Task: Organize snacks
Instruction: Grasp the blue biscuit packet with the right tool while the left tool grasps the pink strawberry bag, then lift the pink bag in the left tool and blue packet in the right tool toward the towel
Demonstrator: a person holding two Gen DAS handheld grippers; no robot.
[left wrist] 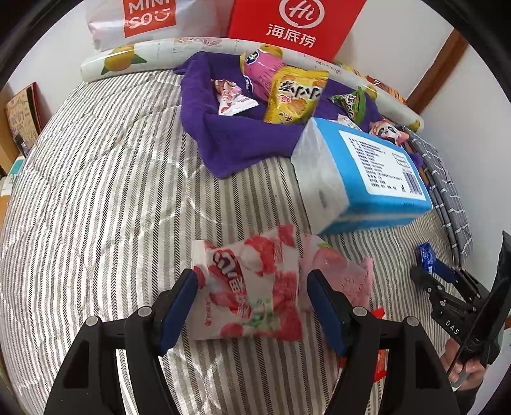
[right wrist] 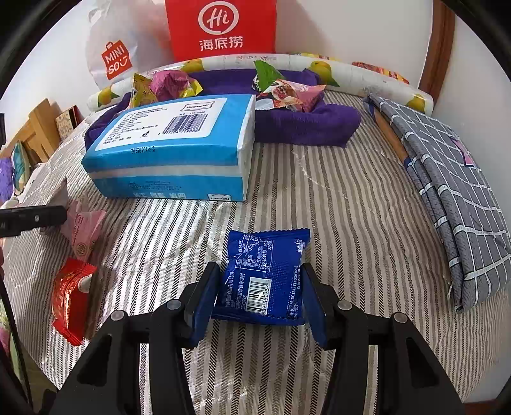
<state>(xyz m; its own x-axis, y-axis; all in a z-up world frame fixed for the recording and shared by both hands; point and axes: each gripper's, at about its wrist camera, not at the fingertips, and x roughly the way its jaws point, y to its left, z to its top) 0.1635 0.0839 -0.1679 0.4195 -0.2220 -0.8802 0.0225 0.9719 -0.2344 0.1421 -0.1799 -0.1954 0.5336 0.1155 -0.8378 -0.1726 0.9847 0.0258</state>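
A white-and-red lychee snack packet [left wrist: 252, 281] lies on the striped bed cover [left wrist: 95, 191] between the fingers of my left gripper [left wrist: 250, 303]. That gripper is open, and a gap shows at the right pad. My right gripper [right wrist: 259, 300] is shut on a blue snack packet [right wrist: 265, 274], its pads against both side edges. The left wrist view shows the same gripper [left wrist: 431, 265] at the right edge with the blue packet [left wrist: 426, 253] at its tips. Several snacks, among them a yellow chip bag [left wrist: 295, 95], lie on a purple towel [left wrist: 230, 137] at the back.
A blue tissue pack [left wrist: 361, 178] stands in front of the towel. A pink packet [left wrist: 338, 271] and a red packet [right wrist: 72, 293] lie loose on the cover. A folded grey checked cloth [right wrist: 447, 191] lies at the right. A red bag [left wrist: 293, 25] leans on the back wall.
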